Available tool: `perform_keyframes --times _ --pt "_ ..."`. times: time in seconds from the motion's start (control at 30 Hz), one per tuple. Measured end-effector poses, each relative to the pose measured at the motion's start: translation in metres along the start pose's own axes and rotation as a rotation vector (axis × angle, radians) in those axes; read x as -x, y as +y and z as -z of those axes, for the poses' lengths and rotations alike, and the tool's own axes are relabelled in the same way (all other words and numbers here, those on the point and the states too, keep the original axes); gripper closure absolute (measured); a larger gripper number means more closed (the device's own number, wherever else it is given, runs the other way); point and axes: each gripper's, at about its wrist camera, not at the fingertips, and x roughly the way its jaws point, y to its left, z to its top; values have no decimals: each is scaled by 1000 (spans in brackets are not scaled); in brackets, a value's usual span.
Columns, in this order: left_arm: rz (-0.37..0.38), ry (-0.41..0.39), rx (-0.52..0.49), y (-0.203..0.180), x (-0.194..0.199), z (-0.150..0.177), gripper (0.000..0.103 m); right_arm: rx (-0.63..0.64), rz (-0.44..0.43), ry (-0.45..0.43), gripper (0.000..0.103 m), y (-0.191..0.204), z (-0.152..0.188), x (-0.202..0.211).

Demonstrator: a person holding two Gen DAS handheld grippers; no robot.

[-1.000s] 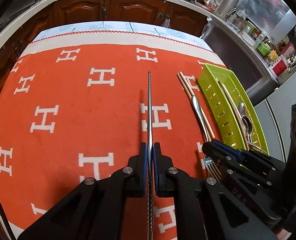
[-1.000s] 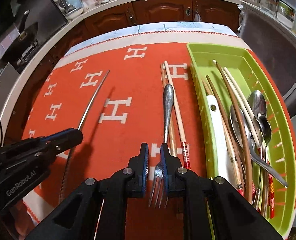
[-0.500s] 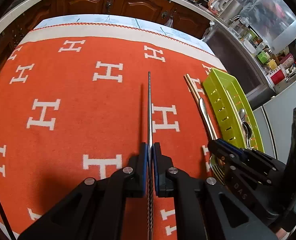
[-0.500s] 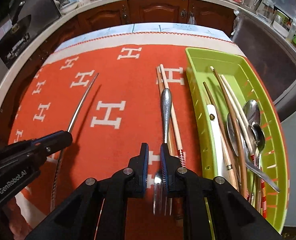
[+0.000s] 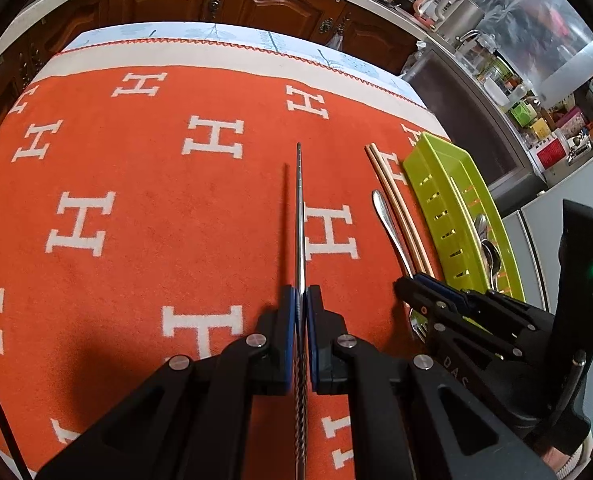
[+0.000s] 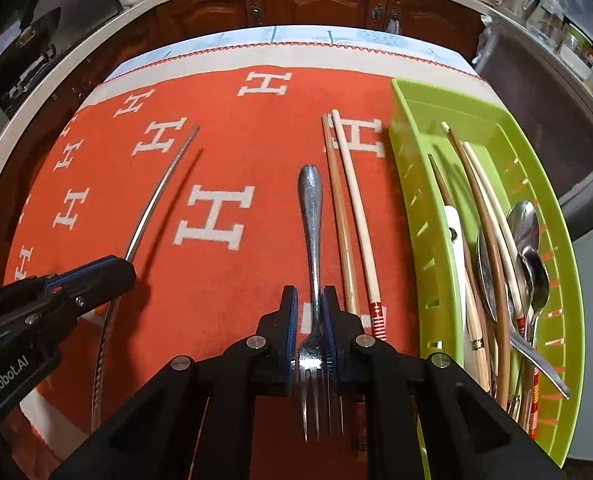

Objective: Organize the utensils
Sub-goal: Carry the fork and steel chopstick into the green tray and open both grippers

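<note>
Both claws clamped — left gripper (image 5: 300,308) on a metal chopstick (image 5: 300,208), right gripper (image 6: 310,308) on a fork (image 6: 311,216) — apparently mid-pickup, with the green tray (image 6: 412,184) likely next.

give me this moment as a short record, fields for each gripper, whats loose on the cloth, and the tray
left gripper: shut on metal chopstick, held above the cloth
right gripper: shut on fork, tines toward the camera
loose on cloth: wooden chopsticks, a pair lying side by side just right of the fork
green tray: at the cloth's right edge, holding spoons, more chopsticks and a white-handled utensil
cloth: orange blanket with white H pattern
</note>
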Motion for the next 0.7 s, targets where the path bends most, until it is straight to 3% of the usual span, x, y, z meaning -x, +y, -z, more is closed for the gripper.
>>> perform_keyframes --times 0.13,0.2,0.5,0.7 --pt "-1 3 -9 -4 -1 -1 100 19 -18 -35 90 1 -1 -4" --pt "2 7 -10 -5 -1 -1 100 21 -36 -45 95 0 -1 -5" --pt "41 18 -12 -19 11 0 100 -164 -303 -39 99 -32 6 4" --pt "83 37 -24 -47 22 -3 100 -244 -406 -94 99 -60 17 40"
